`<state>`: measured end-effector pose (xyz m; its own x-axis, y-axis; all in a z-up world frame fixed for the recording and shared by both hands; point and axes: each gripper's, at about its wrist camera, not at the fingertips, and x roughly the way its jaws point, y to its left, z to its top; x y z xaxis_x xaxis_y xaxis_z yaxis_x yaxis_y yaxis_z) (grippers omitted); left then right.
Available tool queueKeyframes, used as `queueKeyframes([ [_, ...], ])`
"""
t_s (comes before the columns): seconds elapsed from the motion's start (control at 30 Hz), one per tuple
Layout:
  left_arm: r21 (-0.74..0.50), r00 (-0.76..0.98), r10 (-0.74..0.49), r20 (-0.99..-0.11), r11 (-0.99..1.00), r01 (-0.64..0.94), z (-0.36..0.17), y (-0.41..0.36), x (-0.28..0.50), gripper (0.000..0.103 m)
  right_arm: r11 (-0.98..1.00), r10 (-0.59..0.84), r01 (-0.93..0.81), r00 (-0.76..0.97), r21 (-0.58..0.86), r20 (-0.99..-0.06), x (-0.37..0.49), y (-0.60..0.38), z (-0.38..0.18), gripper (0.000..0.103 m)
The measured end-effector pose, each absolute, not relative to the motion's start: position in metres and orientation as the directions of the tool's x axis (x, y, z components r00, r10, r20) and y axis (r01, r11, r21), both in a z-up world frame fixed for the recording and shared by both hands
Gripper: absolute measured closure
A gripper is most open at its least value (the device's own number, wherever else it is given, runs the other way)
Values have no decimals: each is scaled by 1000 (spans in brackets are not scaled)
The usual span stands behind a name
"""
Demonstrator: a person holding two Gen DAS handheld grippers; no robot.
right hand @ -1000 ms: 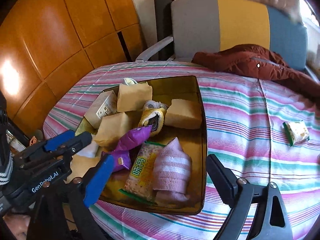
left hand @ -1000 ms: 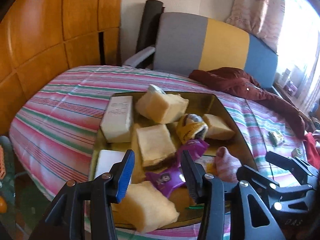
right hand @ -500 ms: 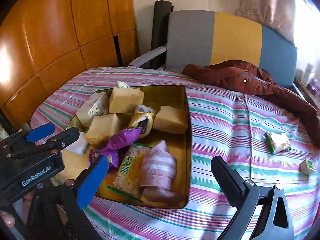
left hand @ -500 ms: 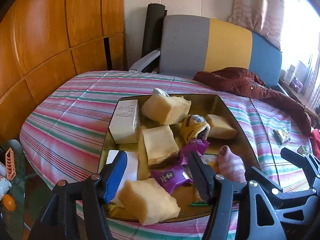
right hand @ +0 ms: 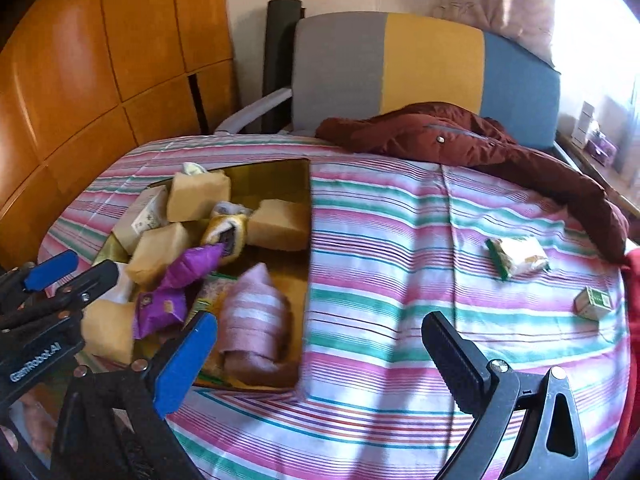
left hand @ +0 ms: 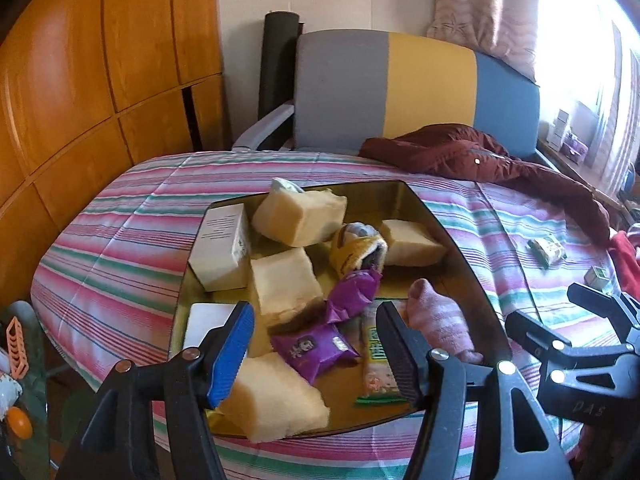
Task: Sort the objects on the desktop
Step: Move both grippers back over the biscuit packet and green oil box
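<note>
Left gripper (left hand: 316,344) fingers apart, nothing gripped, low centre of frame above purple snack packet (left hand: 314,347) in gold tray (left hand: 448,236). Right gripper (right hand: 320,346) fingers spread wide, empty, over striped counter (right hand: 400,280) beside tray's right edge. Tray holds yellow sponge blocks (left hand: 300,216), white box (left hand: 222,244), pink sock roll (left hand: 438,322), green packet. Small green packet (right hand: 518,256), tiny box (right hand: 592,302) on counter at right.

Daylight floods in from your right, blowing out the window (left hand: 600,40) to white glare; the wood panels (right hand: 80,60) gleam softly. Fisheye curvature bends every edge; the right view is slightly motion-blurred.
</note>
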<state>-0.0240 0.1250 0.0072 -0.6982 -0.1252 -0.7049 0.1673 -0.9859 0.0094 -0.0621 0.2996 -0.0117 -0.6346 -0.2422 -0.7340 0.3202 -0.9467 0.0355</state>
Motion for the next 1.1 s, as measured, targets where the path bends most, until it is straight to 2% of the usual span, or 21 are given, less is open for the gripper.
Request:
queueKeyframes([
  [0.7, 30, -700, -32, -713, -999, 15, 10, 178, -36, 39, -991, -103, 129, -664, 23, -741, -79, 394, -6, 0],
  [1.1, 46, -702, 53, -710, -991, -122, 15, 229, -47, 39, -997, -67, 14, -640, 76, -766, -86, 456, -8, 0],
])
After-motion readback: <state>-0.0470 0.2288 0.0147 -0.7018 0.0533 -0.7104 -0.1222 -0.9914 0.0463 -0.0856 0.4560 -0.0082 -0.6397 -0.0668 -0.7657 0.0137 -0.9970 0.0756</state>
